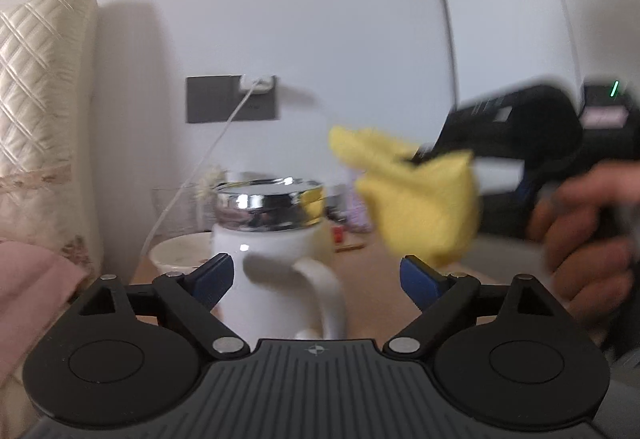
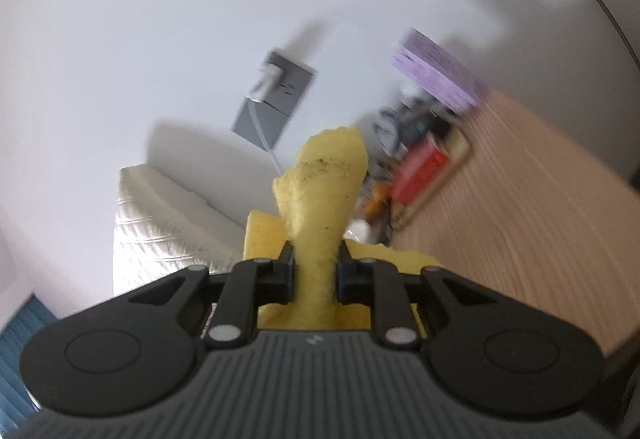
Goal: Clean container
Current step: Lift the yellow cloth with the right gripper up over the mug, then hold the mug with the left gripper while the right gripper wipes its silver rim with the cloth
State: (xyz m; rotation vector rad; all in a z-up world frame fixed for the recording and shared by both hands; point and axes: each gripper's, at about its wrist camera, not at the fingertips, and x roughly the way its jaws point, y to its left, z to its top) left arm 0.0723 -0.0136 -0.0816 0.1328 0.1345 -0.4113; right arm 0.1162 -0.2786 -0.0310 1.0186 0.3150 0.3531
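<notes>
A white mug (image 1: 276, 279) with a shiny chrome lid (image 1: 268, 207) stands upright on the wooden table, its handle turned toward the camera and to the right. My left gripper (image 1: 316, 271) is open. The mug sits between its blue fingers (image 1: 214, 277) and neither pad presses on it. To the right and above the mug, my right gripper (image 1: 416, 159) is shut on a crumpled yellow cloth (image 1: 424, 207), with a person's hand (image 1: 580, 235) on its grip. In the right wrist view the same gripper (image 2: 314, 259) pinches the cloth (image 2: 324, 179), which shows dark smudges and sticks out past the fingers.
A white bowl (image 1: 180, 255) and a clear glass (image 1: 176, 207) stand left of the mug. A quilted cream headboard (image 1: 44, 79) rises at the far left. A grey wall socket (image 1: 232, 99) holds a white charger with a hanging cable. A purple box (image 2: 436, 71) and red box (image 2: 420, 167) crowd the table's (image 2: 520, 219) back.
</notes>
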